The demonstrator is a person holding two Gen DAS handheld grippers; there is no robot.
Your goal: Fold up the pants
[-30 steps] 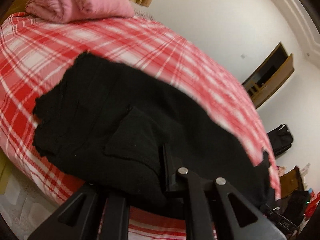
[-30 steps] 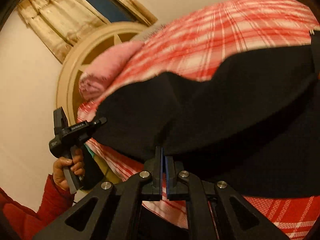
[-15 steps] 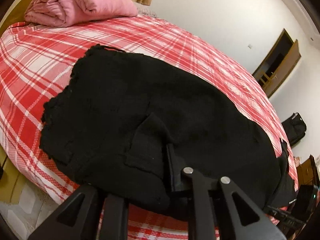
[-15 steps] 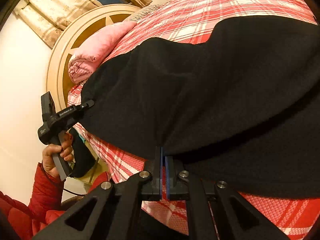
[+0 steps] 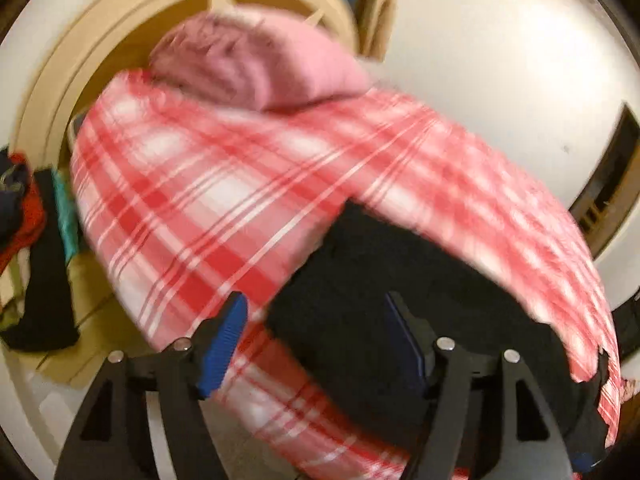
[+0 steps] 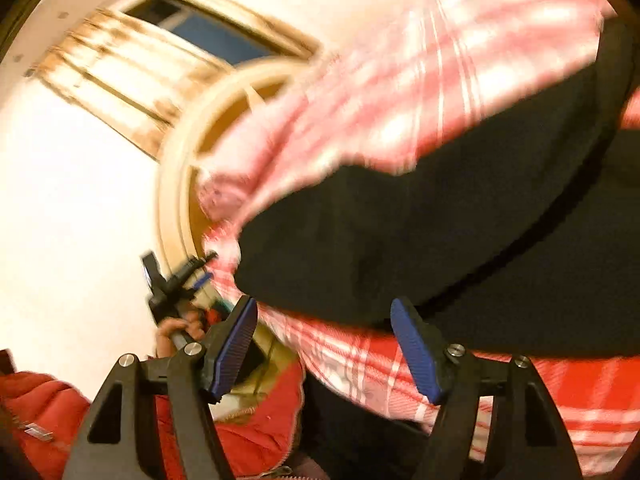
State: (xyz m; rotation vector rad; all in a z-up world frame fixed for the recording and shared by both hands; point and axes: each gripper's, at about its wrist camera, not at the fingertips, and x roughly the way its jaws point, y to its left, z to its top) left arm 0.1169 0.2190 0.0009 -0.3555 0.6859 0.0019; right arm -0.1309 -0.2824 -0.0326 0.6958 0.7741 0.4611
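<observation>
Red plaid bed (image 5: 208,208) fills both views, pink pillow (image 5: 256,64) at its head by the round headboard (image 5: 80,68). Black pants (image 6: 420,232) lie on the bed near its edge, just ahead of me. My left gripper (image 5: 316,340) and right gripper (image 6: 324,340) are both spread wide, holding nothing.

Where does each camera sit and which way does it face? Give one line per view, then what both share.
Left wrist: sits on the left gripper, looking along its open blue-padded fingers across the black pants and plaid bedspread toward the pink bedding and headboard.
Right wrist: sits on the right gripper, fingers open, facing the pants' edge, window and headboard; the person's hand and red sleeve show.
Shared: pants, bedspread, pink bedding, headboard.
</observation>
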